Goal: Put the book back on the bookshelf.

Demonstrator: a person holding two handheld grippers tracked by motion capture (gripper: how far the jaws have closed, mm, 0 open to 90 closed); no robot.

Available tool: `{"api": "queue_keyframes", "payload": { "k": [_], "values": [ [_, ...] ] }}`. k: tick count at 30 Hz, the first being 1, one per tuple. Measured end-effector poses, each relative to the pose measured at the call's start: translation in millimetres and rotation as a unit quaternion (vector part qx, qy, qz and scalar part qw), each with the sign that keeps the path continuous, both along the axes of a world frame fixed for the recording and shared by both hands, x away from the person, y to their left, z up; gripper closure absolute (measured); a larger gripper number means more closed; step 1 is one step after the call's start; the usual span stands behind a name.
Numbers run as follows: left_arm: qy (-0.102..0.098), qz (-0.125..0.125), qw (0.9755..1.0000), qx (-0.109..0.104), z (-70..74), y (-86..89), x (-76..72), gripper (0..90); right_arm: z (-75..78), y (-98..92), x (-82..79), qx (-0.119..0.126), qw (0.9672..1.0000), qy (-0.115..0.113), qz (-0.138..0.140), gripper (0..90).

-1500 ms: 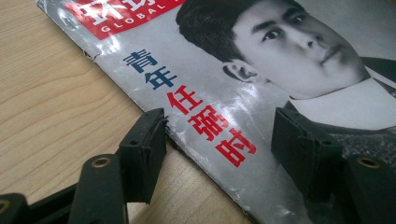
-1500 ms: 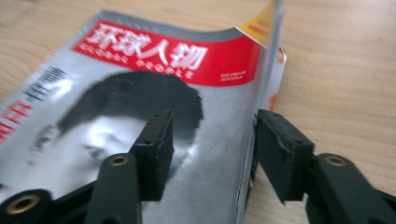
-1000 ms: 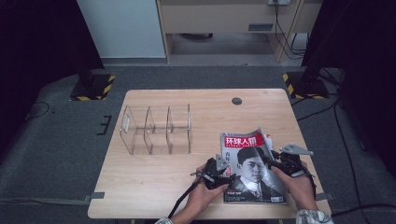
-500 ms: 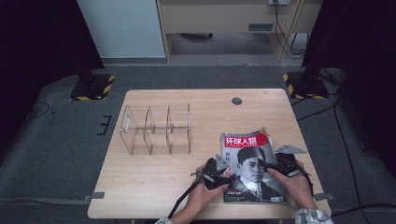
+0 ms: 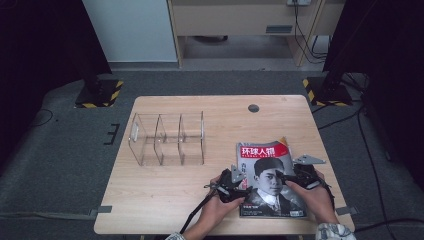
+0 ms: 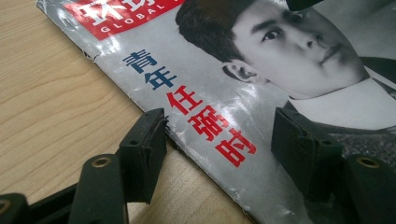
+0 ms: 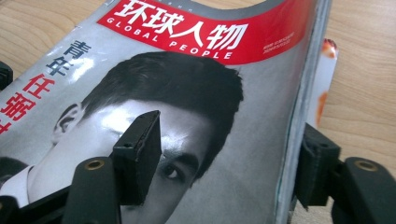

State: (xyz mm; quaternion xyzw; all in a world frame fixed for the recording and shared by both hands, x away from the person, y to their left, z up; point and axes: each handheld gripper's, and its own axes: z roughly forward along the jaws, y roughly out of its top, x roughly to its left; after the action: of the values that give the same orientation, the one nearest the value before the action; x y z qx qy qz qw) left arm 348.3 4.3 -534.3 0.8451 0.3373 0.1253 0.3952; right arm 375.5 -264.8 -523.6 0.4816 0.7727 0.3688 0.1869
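High view: magazine (image 5: 270,180) is lying flat at the table's (image 5: 165,200) near right corner, long axis running from near edge toward far edge, red title band at the far end. A second one is peeking out underneath at the far right corner of the stack. Left gripper (image 5: 235,184) is sitting at the magazine's left edge, right gripper (image 5: 286,180) at the right side, both hands coming in from the near edge, equally close. Clear acrylic organizer (image 5: 167,139) is standing well apart, toward the left half of the table. Left gripper view: jaws are standing apart, straddling the magazine's (image 6: 243,93) left edge, one jaw over bare wood, the other over the cover; nothing is pinched. Right gripper view: jaws have just been opening and are now standing apart, one over the cover (image 7: 187,116), one past the right edge by the spine; pads are not pressing. This view is also showing the stack thickness at that edge and the orange-white item below (image 7: 327,84), which the high view is barely resolving. My read: the edges are lying right between both jaw pairs, so any pickup is turning on getting a jaw under an edge.
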Motion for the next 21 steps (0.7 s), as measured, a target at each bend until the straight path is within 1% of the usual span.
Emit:
{"api": "queue_keyframes", "payload": {
  "k": [3, 4, 5, 6, 7, 10, 11, 12, 13, 14, 15, 16, 18, 19, 20, 21],
  "values": [
    [0.000, 0.000, 1.0000, 0.000, 0.0, -0.1, -0.1, 35.1, 3.9, -0.8, -3.1, -0.002, 1.0000, -0.007, -0.003, 46.0],
    [0.000, 0.000, 1.0000, 0.000, 0.0, -0.1, -0.1, 35.1, 3.9, -0.8, -3.1, -0.002, 1.0000, -0.007, -0.003, 46.0],
    [0.000, 0.000, 1.0000, 0.000, 0.0, 0.0, 0.0, 35.1, 7.4, -2.4, -4.4, 0.005, 0.9999, -0.013, -0.003, 52.2],
    [0.000, 0.000, 1.0000, 0.000, 0.0, 0.0, 0.0, 35.1, 7.4, -2.4, -4.4, 0.005, 0.9999, -0.013, -0.003, 52.2],
    [0.000, -0.002, 1.0000, 0.000, 0.0, 0.2, 0.4, 35.1, 10.4, -1.9, -5.5, 0.017, 0.9997, -0.017, -0.001, 55.6],
    [0.000, -0.003, 1.0000, 0.000, 0.0, 0.3, 0.6, 35.1, 10.8, 0.4, -4.7, 0.018, 0.9997, -0.013, 0.005, 55.6],
    [0.000, -0.003, 1.0000, 0.000, 0.0, 0.3, 0.6, 35.0, 8.5, 3.1, -3.2, 0.017, 0.9998, -0.005, 0.010, 51.6],
    [0.000, -0.003, 1.0000, 0.000, 0.0, 0.3, 0.6, 35.0, 8.5, 3.1, -3.2, 0.017, 0.9998, -0.005, 0.010, 51.6],
    [0.001, -0.003, 1.0000, -0.001, 0.0, 0.4, 0.8, 35.1, 4.1, 7.8, -1.4, -0.002, 0.9997, 0.008, 0.023, 44.1],
    [0.001, -0.003, 1.0000, -0.001, 0.0, 0.4, 0.8, 35.1, 4.1, 7.8, -1.4, -0.002, 0.9997, 0.008, 0.023, 44.1],
    [0.001, -0.003, 1.0000, -0.001, 0.0, 0.4, 0.8, 35.1, 2.1, 9.4, -0.8, -0.013, 0.9996, 0.010, 0.024, 43.0],
    [0.001, -0.003, 1.0000, -0.001, 0.0, 0.4, 0.9, 35.0, 1.0, 9.4, -0.4, -0.019, 0.9995, 0.011, 0.024, 43.1],
    [0.000, -0.004, 1.0000, 0.000, 0.0, 0.3, 0.8, 35.1, 0.7, 7.5, 0.0, -0.018, 0.9996, 0.009, 0.018, 47.6],
    [0.000, -0.004, 1.0000, 0.000, 0.1, 0.4, 0.9, 35.2, 0.7, 7.5, -0.6, -0.020, 0.9996, 0.010, 0.016, 51.5],
    [0.000, -0.004, 1.0000, 0.000, 0.1, 0.4, 0.9, 35.1, 0.7, 7.5, -0.6, -0.020, 0.9996, 0.010, 0.016, 51.5],
    [0.000, -0.004, 1.0000, 0.000, 0.0, 0.3, 0.9, 35.1, 1.3, 8.0, -1.0, -0.019, 0.9996, 0.009, 0.018, 54.6]
  ]
}}
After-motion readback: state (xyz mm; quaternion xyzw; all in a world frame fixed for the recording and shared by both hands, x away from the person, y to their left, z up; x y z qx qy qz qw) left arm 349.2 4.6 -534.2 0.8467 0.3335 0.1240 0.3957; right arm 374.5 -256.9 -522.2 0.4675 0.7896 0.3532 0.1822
